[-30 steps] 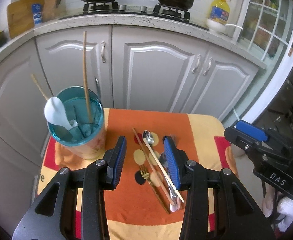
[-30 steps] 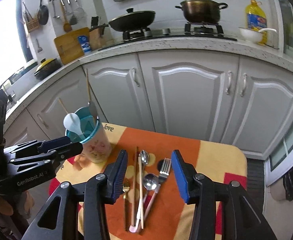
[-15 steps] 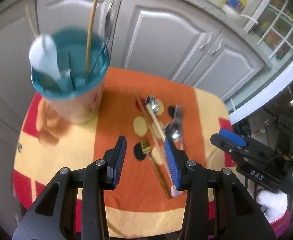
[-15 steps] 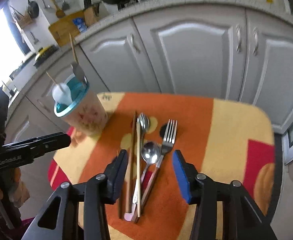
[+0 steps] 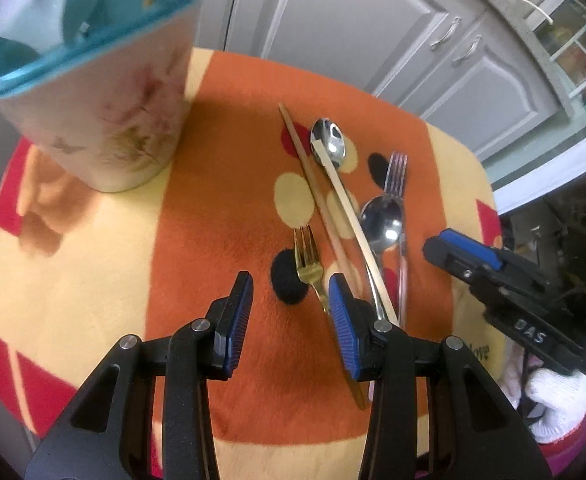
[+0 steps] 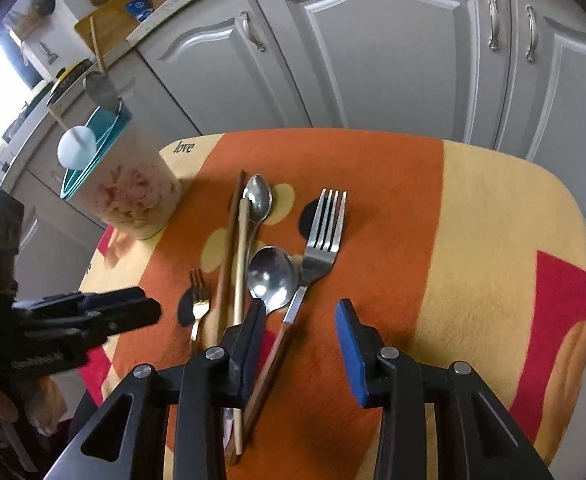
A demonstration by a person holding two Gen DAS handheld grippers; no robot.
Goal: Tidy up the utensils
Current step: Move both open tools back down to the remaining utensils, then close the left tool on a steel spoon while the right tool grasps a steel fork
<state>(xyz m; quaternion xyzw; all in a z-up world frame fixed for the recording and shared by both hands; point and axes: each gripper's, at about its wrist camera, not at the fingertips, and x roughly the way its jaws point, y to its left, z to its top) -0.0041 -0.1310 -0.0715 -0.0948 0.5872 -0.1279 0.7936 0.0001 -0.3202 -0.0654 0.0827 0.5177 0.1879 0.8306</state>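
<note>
On the orange and yellow cloth (image 5: pixel 221 216) lie a gold fork (image 5: pixel 307 254), two chopsticks (image 5: pixel 313 188), a small spoon (image 5: pixel 329 142), a large spoon (image 5: pixel 383 220) and a silver fork (image 5: pixel 397 172). My left gripper (image 5: pixel 289 284) is open just behind the gold fork's head, with nothing pressed. A floral holder (image 5: pixel 113 92) with a teal rim stands far left, holding a white spoon (image 5: pixel 29 4). My right gripper (image 6: pixel 301 308) is closing, its jaws straddling the silver fork's (image 6: pixel 327 232) brown handle without touching it. The large spoon (image 6: pixel 272 276) lies by its left finger.
Grey cabinet doors (image 6: pixel 373 60) stand behind the small table. The cloth's edges (image 6: pixel 565 216) drop off on the right and front. A white-gloved hand (image 5: pixel 553 404) holds the right gripper (image 5: pixel 465 256). The left gripper (image 6: pixel 133 308) is low on the left.
Both grippers have come down close to the cloth and tilted more steeply. The holder now fills the left view's upper left corner. The right jaws have narrowed a little.
</note>
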